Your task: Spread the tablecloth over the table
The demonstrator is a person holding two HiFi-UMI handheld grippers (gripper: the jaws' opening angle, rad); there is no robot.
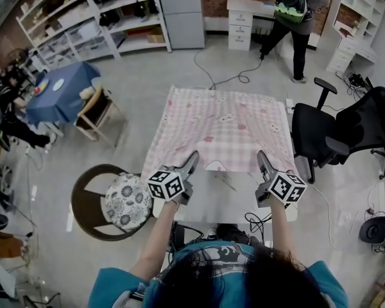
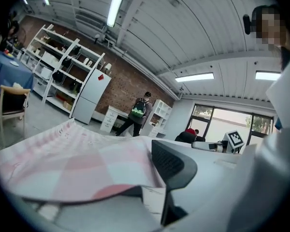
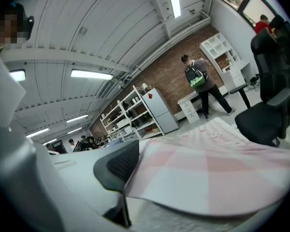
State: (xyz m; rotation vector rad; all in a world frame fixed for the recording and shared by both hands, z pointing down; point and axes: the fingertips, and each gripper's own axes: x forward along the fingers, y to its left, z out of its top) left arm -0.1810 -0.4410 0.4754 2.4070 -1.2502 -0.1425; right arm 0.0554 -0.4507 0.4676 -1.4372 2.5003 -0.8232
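Left gripper (image 1: 193, 155), right gripper (image 1: 262, 154), holding pink tablecloth (image 1: 221, 124)

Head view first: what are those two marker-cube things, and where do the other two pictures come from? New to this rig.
A person, seen from a head camera, holds a two-jaw gripper in each hand: left gripper, right gripper. The cubes belong to them. The other pictures come from cameras riding on each gripper, looking along its jaws. A pink checked tablecloth covers most of the white table; each gripper appears to pinch its near edge.
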